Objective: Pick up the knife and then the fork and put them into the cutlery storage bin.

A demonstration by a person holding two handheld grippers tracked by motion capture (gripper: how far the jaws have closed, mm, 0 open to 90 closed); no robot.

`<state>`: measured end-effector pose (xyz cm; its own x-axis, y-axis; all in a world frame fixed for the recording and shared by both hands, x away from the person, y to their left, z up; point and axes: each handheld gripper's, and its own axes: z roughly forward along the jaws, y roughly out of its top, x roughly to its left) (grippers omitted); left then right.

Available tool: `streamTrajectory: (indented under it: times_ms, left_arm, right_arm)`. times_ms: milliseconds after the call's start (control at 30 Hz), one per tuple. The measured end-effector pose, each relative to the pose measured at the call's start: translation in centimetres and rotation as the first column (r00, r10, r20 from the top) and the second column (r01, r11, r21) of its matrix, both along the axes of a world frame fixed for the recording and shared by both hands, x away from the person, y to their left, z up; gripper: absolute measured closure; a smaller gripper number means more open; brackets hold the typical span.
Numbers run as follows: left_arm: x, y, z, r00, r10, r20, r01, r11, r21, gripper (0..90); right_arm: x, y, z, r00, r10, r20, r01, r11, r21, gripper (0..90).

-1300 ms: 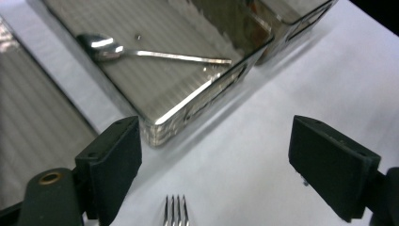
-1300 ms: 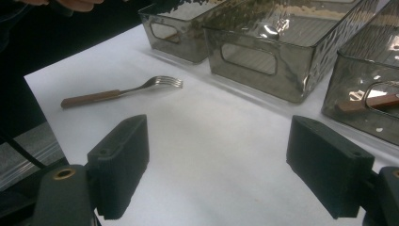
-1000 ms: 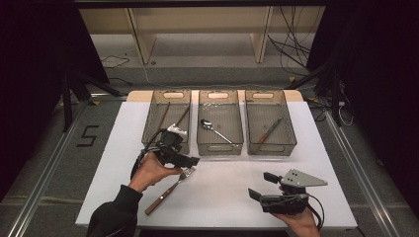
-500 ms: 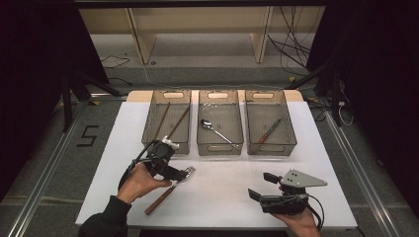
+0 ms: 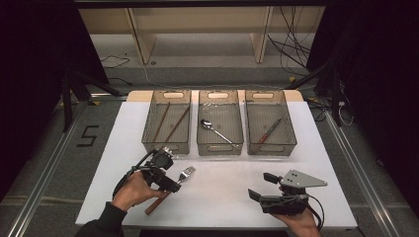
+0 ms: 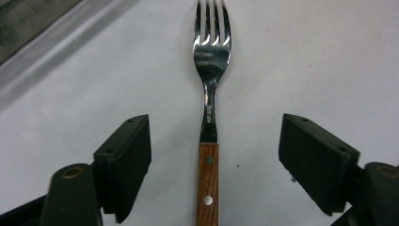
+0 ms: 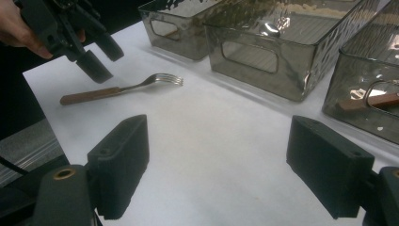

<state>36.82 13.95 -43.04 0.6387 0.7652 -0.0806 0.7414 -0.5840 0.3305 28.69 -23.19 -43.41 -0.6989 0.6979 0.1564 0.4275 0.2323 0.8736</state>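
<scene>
The high view looks forward and down from above the person's side onto the whole white table (image 5: 222,197), taking in its three bins and the floor and shelving beyond. The left gripper view sits close over the tabletop, looking along its own jaws at the fork (image 6: 210,117), which the right gripper view shows from low and farther off, at the table's near right, facing across towards the bins. All three share that fork, though the high view shows it small and partly covered, probably by the left gripper (image 5: 170,183).
</scene>
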Motion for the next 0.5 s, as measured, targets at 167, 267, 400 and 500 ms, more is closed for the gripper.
streamTrajectory:
  times_ms: [167,267,400,500]
  left_arm:
    - [-0.4,0.4,-0.8,0.9993,-0.005,-0.037,0.005,0.9998,0.019,31.9]
    - [-0.6,0.7,-1.3,0.9987,-0.004,-0.050,0.006,0.9992,0.040,35.7]
    - [-0.8,1.1,-1.7,0.9977,-0.013,-0.066,0.017,0.9985,0.053,44.6]
    - [-0.9,1.1,-2.1,0.9965,-0.014,-0.083,0.019,0.9977,0.066,50.3]
  right_arm:
    - [0.0,0.0,0.0,1.0000,0.001,0.002,-0.001,1.000,-0.001,22.2]
    - [0.0,0.0,0.0,1.0000,0.001,0.004,-0.001,1.000,-0.001,22.2]
    - [0.0,0.0,0.0,1.0000,0.001,0.004,-0.001,1.000,-0.002,22.3]
    - [-0.1,0.0,0.1,1.0000,-0.001,0.004,0.001,1.000,-0.003,22.3]
